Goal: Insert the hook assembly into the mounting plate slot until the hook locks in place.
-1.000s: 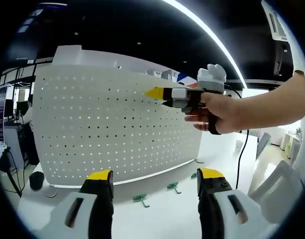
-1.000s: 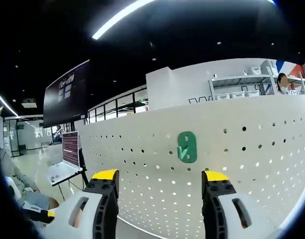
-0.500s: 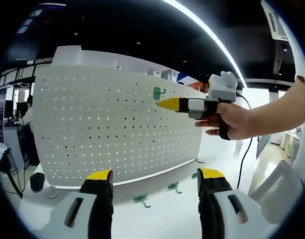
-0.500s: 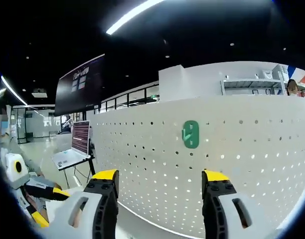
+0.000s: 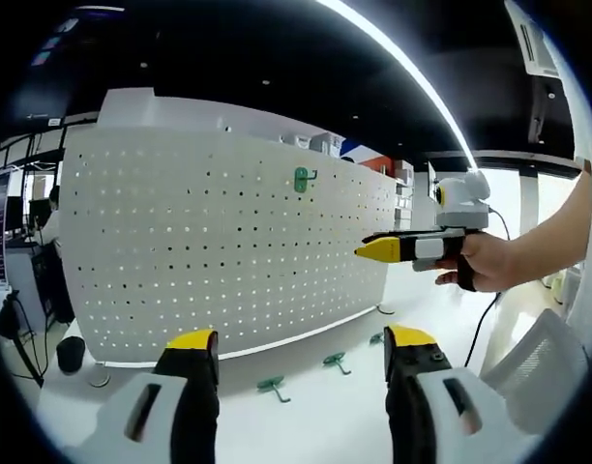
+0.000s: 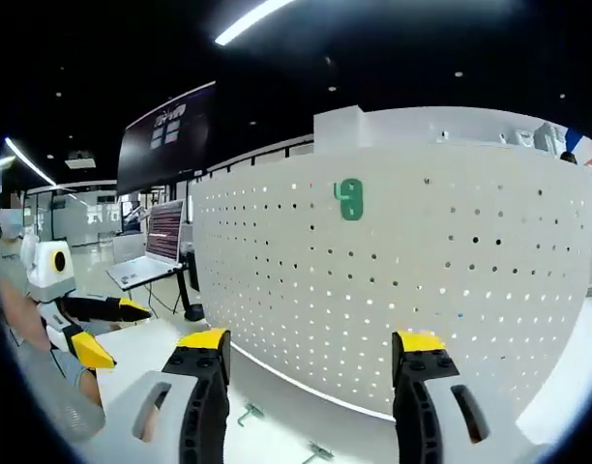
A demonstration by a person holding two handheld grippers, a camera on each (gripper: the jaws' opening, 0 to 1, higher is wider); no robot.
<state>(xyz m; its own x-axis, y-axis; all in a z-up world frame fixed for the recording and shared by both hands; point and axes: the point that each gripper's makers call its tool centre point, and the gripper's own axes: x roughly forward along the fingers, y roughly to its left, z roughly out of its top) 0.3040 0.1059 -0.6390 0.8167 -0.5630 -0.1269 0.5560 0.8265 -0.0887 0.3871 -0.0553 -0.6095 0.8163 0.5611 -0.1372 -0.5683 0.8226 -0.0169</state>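
So the green hook sits on the white pegboard, up near the top edge, nothing touching it. Right gripper hangs off to the side, well apart from the board, with its jaws spread and empty. Left gripper is the same, jaws apart, holding nothing. Three more hooks lie on the table at the board's foot.
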